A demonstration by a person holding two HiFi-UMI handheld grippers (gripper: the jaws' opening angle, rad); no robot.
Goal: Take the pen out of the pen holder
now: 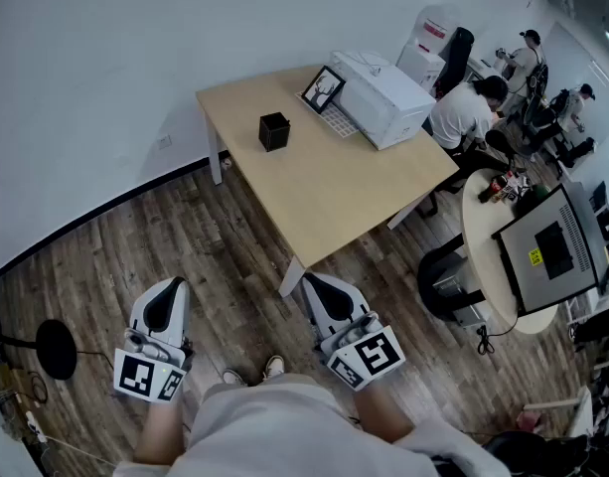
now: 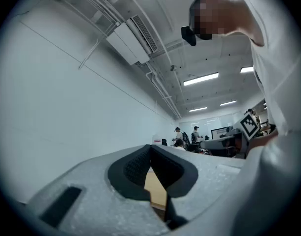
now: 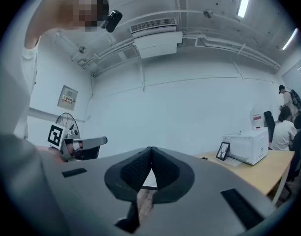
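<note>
Standing, 1 gripper per hand, both held low in front of torso. L gripper [image 1: 167,288] at head view's left, pointing fwd, roughly level; L marker cube [image 1: 145,376] at its rear, nearest the body. In L gripper view, jaws closed, pad tips touching, nothing btwn. R gripper [image 1: 313,284] at head view's right, also fwd & level; R marker cube [image 1: 370,355] at rear. Jaws closed too, tips together, empty. Grippers well apart, side by side, tips angled slightly toward each other. L forearm [image 1: 157,429] & R forearm [image 1: 385,403] bare behind the cubes. Shoes [image 1: 273,367] btwn the 2 grippers.
</note>
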